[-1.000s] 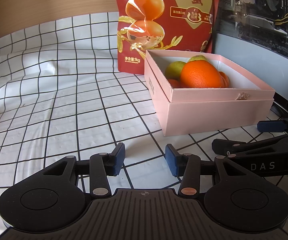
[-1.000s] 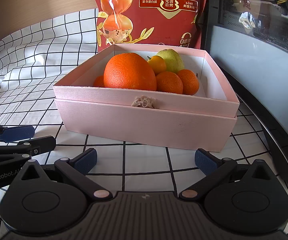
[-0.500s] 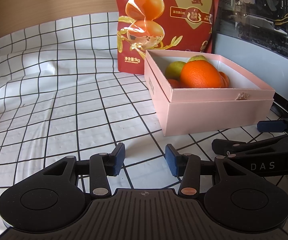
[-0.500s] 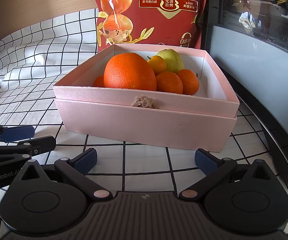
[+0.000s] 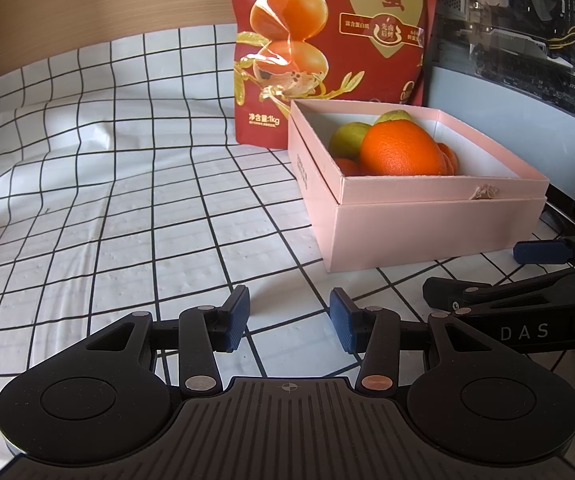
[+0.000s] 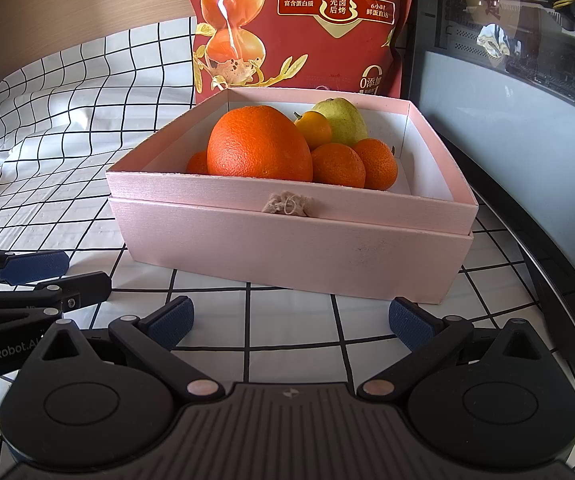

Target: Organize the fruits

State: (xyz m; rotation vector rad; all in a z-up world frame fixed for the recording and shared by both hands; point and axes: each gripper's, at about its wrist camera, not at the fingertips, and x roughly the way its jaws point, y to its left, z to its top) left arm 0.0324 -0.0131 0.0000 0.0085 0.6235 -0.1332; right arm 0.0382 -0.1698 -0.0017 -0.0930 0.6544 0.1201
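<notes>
A pink box (image 6: 287,240) (image 5: 427,224) stands on the checked cloth and holds a large orange (image 6: 259,148) (image 5: 401,150), several small tangerines (image 6: 337,164), and a green pear (image 6: 341,122). My right gripper (image 6: 289,322) is open and empty, low over the cloth just in front of the box. My left gripper (image 5: 289,322) is open and empty, to the left front of the box. The right gripper's fingers (image 5: 539,251) show at the right edge of the left wrist view.
A tall red snack bag (image 5: 327,40) (image 6: 299,24) stands right behind the box. A computer case with a glass side (image 6: 527,120) runs along the right. The white checked cloth (image 5: 107,208) spreads to the left, wrinkled at the far left.
</notes>
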